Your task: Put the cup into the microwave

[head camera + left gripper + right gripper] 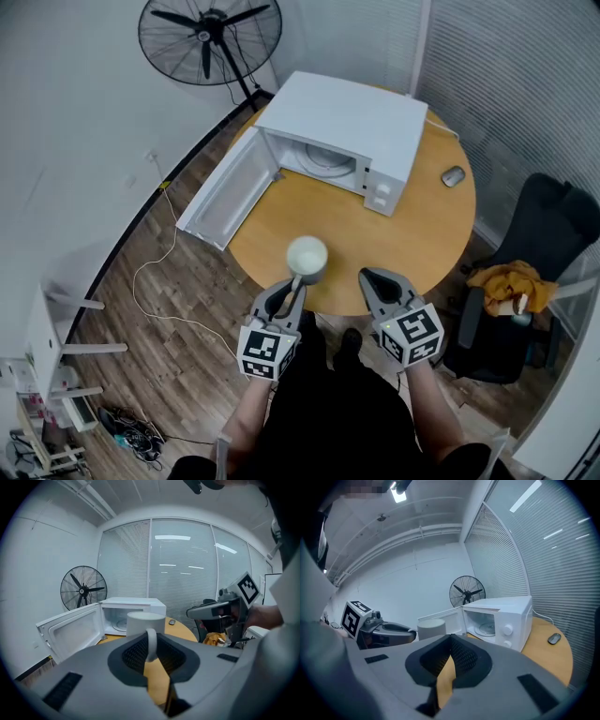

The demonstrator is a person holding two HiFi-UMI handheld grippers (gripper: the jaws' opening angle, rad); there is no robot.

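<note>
Your surroundings, listed: round wooden desk (441, 225) on a wood-plank floor (178, 375); plain white wall (66, 141) to your left; slatted blinds (525, 94) across the glazed wall; black pedestal fan (210, 39) in the corner; black office chair (548, 216) beside the desk, carrying an orange cloth (506, 281); white cable (137, 272) trailing over the floor; lit ceiling lamp (397, 494) overhead.

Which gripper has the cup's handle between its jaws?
The left gripper: the handle of the white cup sits between its jaws. The right gripper's jaws hold nothing.
</note>
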